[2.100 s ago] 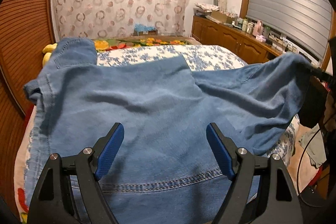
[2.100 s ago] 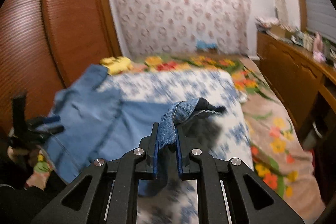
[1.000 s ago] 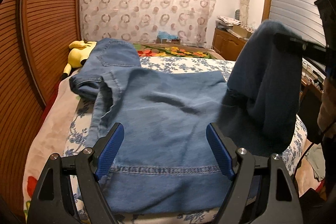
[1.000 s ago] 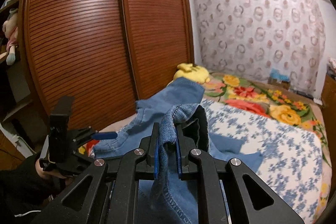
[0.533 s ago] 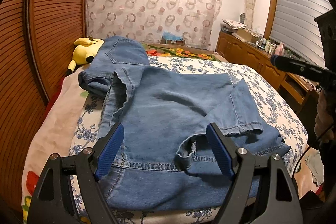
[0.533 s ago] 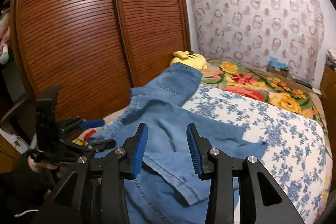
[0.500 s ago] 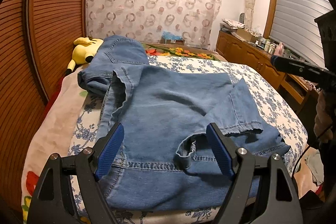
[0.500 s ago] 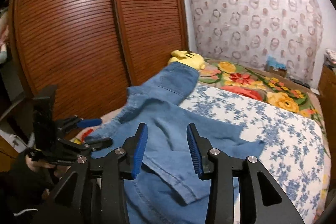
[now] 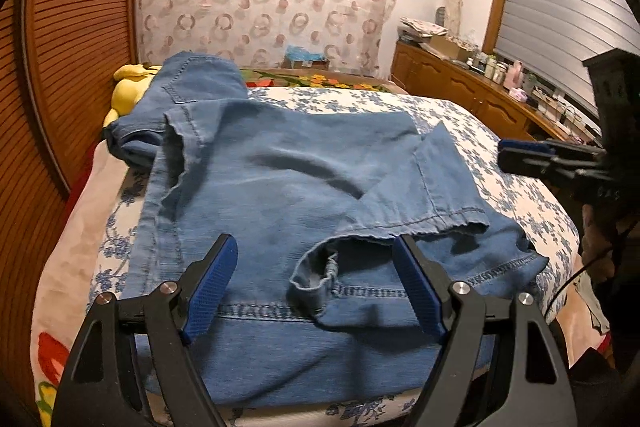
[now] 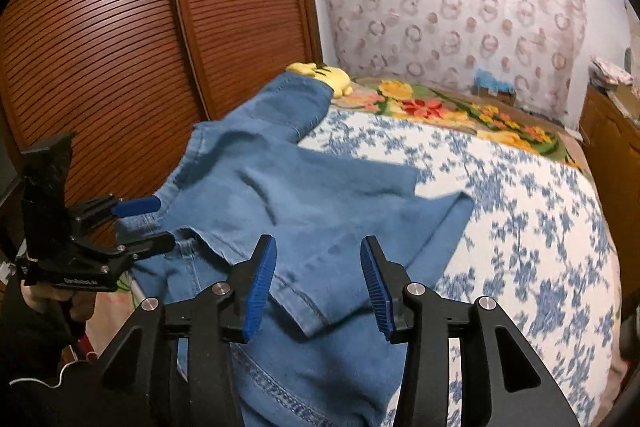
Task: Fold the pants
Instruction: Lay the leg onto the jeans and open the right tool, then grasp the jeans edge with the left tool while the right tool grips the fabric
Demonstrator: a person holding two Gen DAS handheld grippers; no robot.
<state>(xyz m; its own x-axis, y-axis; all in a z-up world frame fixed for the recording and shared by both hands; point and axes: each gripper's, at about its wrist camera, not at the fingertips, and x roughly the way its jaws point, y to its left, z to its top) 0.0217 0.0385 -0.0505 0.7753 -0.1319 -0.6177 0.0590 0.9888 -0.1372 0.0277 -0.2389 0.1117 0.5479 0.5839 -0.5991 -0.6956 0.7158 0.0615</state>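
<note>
The blue denim pants (image 9: pixel 280 187) lay spread across the bed with the blue-and-white floral bedspread (image 10: pixel 540 227), waistband end up near the yellow plush toy (image 10: pixel 320 71) by the brown slatted wardrobe doors (image 10: pixel 120 27). One leg was doubled over the other, but sloppily: its stitched hem (image 9: pixel 436 223) sat crooked on top with a corner curled up, and the lower leg's hem stuck out past it toward the bed edge.

The right gripper (image 10: pixel 316 283) hovered just above that folded hem, its blue-padded fingers (image 10: pixel 260 283) partway apart and opening, with nothing between them. The left gripper (image 9: pixel 316 287) hung over the near edge of the denim, its fingers (image 9: pixel 208 287) wide apart but closing a little, also gripping nothing.

My take on doing this step properly: don't rush the next fold. I'd square the top hem onto the bottom one first, pinching only the upper layer at its corners, then flatten that curled bit. Otherwise the skew just gets baked into the next fold. Denim's stiff enough to hold a line once it's set.
</note>
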